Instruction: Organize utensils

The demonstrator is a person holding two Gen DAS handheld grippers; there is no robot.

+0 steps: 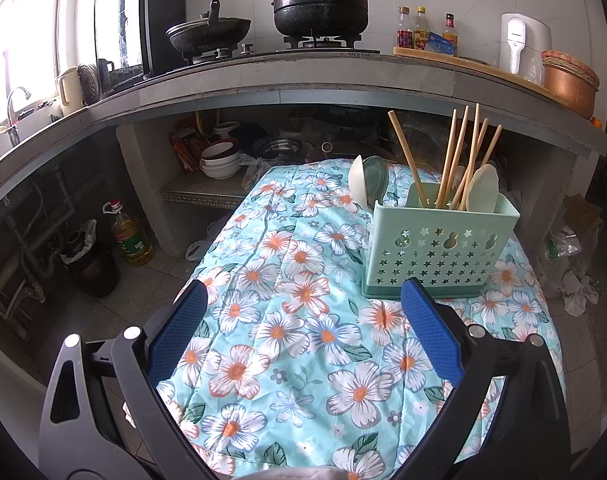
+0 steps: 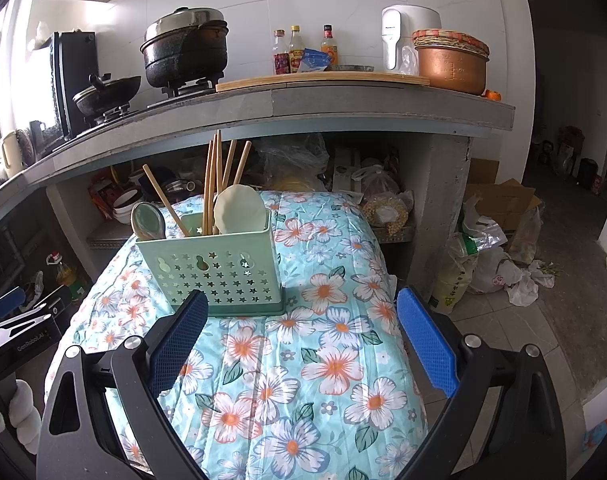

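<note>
A mint green utensil holder (image 1: 435,248) with star cut-outs stands on the floral-cloth table (image 1: 287,344). It holds several wooden chopsticks (image 1: 459,152) and spoons (image 1: 367,180). My left gripper (image 1: 305,292) is open and empty, just in front of and left of the holder. In the right wrist view the holder (image 2: 215,268) stands ahead to the left, with chopsticks (image 2: 215,176) and a cream spoon (image 2: 239,208) in it. My right gripper (image 2: 301,300) is open and empty, its left finger close to the holder's base. The left gripper (image 2: 11,320) shows at the left edge.
A grey stone counter (image 1: 303,76) runs behind the table with a wok (image 1: 207,32), a black pot (image 1: 323,0), bottles (image 1: 423,32) and a copper pot (image 1: 567,80). Bowls (image 1: 219,160) sit under it. An oil bottle (image 1: 129,232) and bags (image 2: 499,264) stand on the floor.
</note>
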